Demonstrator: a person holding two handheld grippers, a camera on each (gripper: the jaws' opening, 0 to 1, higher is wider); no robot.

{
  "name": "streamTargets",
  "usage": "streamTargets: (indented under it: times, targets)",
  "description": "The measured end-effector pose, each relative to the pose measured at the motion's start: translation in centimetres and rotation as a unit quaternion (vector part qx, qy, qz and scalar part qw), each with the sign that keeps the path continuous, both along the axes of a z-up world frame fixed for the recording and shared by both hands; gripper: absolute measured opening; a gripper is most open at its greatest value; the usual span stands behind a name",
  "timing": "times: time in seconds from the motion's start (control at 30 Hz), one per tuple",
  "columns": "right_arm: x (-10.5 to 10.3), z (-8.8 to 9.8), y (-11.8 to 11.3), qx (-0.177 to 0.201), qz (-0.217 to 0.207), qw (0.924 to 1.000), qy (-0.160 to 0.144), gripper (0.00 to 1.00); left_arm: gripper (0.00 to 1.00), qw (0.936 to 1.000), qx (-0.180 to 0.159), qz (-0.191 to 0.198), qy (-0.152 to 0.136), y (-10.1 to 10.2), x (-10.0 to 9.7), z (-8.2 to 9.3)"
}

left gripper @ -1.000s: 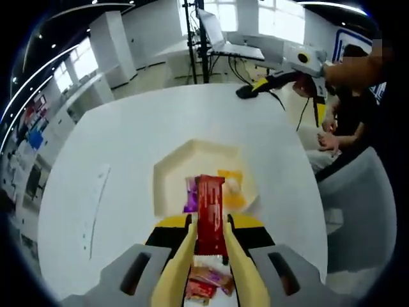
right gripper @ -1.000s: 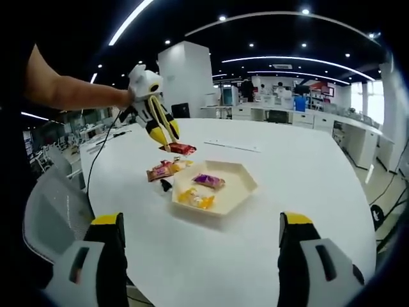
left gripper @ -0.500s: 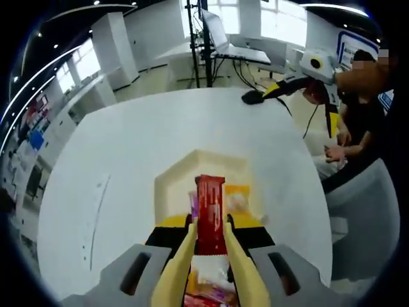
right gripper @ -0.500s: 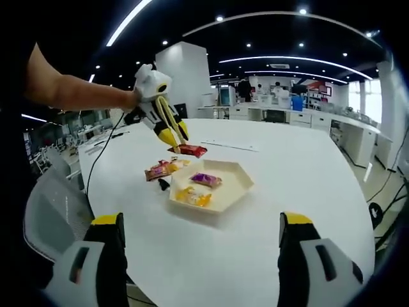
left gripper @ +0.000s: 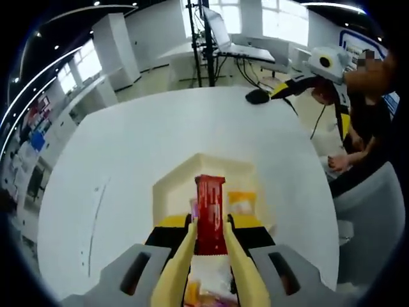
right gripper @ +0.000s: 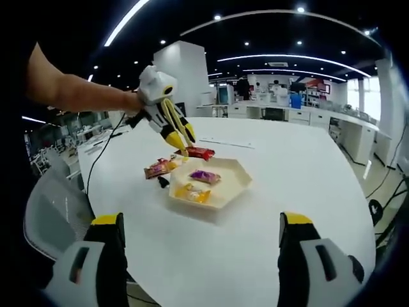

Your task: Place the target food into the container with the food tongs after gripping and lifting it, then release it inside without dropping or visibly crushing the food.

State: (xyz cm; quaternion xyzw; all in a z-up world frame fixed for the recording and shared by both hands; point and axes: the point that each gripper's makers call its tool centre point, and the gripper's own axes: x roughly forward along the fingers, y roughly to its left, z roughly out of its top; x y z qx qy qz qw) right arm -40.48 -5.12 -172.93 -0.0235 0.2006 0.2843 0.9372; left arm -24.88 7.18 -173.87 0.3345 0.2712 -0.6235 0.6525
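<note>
Over the white table (right gripper: 268,211) — left hand-held gripper (right gripper: 185,148) (jaws clamping a red packet (left gripper: 210,211)) hovers above the tray (right gripper: 233,185).

Ahead of my fingers spreads a round white surface (right gripper: 268,211). Beyond it stands a white pillar (right gripper: 185,80), with long desks (right gripper: 319,118) and people far off under a dark ceiling of strip lights (right gripper: 128,22) and spotlights. To one side sits a grey mesh chair (right gripper: 48,217). My other view shows bright windows (left gripper: 281,16) and a laptop (left gripper: 223,38).
</note>
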Motion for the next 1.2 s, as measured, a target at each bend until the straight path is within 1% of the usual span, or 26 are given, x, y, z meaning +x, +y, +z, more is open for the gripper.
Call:
streamTargets:
  times: [0.2,0.4,0.53,0.67,0.83,1.0,1.2]
  targets:
    - [-0.1,-0.2,-0.2,-0.001,-0.002,1.0000,0.003,0.99,0.19,1.0000,-0.002,0.000,-0.006,-1.4,0.1,-0.5]
    - [-0.3,-0.1,-0.6,0.000,-0.007,1.0000,0.004,0.99,0.19,1.0000,-0.005,-0.004,-0.007,-1.9,0.0,-0.9]
    - [-0.4,-0.3,-0.8,0.001,-0.011,0.9999,0.005,0.99,0.22,0.9995,-0.025,-0.014,-0.015,-2.3,-0.2,-0.7]
    - [-0.5,-0.6,-0.6,0.002,-0.009,0.9999,0.007,0.99,0.23,0.9993,-0.031,-0.013,-0.016,-2.0,-0.2,-0.8]
    - [-0.4,-0.5,-0.5,0.004,-0.007,0.9999,0.006,0.99,0.23,0.9993,-0.034,-0.009,-0.013,-1.3,-0.3,-0.8]
    - [-0.4,-0.6,-0.4,0.002,-0.005,1.0000,0.007,0.99,0.24,0.9989,-0.045,-0.001,-0.015,-0.5,0.1,-0.2]
    - [-0.3,-0.3,-0.2,0.002,-0.003,1.0000,0.005,0.99,0.24,0.9978,-0.061,0.007,-0.026,1.4,0.0,0.9]
